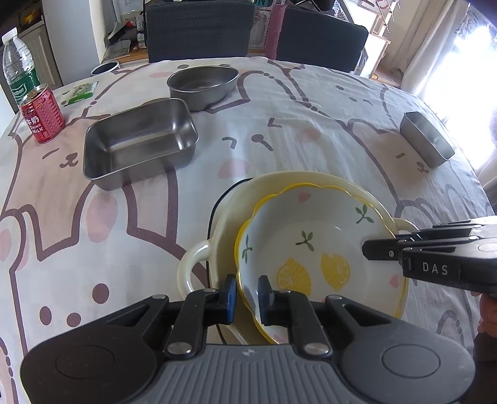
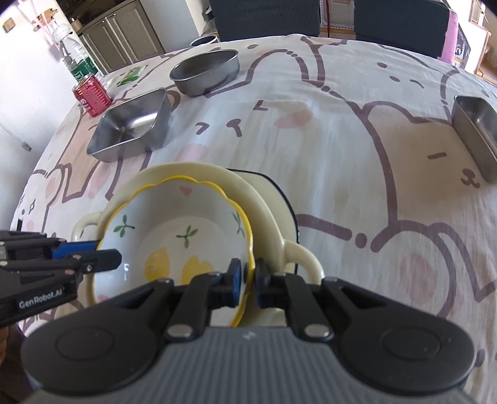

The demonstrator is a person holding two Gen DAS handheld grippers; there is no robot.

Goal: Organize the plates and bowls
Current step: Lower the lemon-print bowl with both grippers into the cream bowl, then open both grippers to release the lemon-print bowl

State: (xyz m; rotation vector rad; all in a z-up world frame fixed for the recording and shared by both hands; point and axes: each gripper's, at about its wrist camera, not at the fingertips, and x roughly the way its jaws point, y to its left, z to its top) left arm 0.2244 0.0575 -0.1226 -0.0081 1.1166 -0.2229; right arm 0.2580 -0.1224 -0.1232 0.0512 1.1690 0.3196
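Observation:
A lemon-print bowl with a yellow scalloped rim (image 1: 313, 251) (image 2: 177, 236) sits inside a cream two-handled dish (image 1: 198, 261) (image 2: 273, 214) on the table. My left gripper (image 1: 247, 293) is shut on the bowl's near-left rim. My right gripper (image 2: 247, 278) is shut on the bowl's opposite rim; it shows from the side in the left wrist view (image 1: 382, 250). The left gripper shows at the left edge of the right wrist view (image 2: 105, 258). A steel rectangular tray (image 1: 139, 143) (image 2: 130, 127), a steel oval bowl (image 1: 203, 84) (image 2: 206, 71) and a small steel box (image 1: 427, 138) (image 2: 475, 130) lie farther off.
A red milk can (image 1: 42, 115) (image 2: 91, 94), a water bottle (image 1: 18, 65) (image 2: 73, 59) and a green packet (image 1: 79, 91) stand at the far left. Two dark chairs (image 1: 198, 28) are behind the table. A black cord (image 1: 214, 211) runs under the cream dish.

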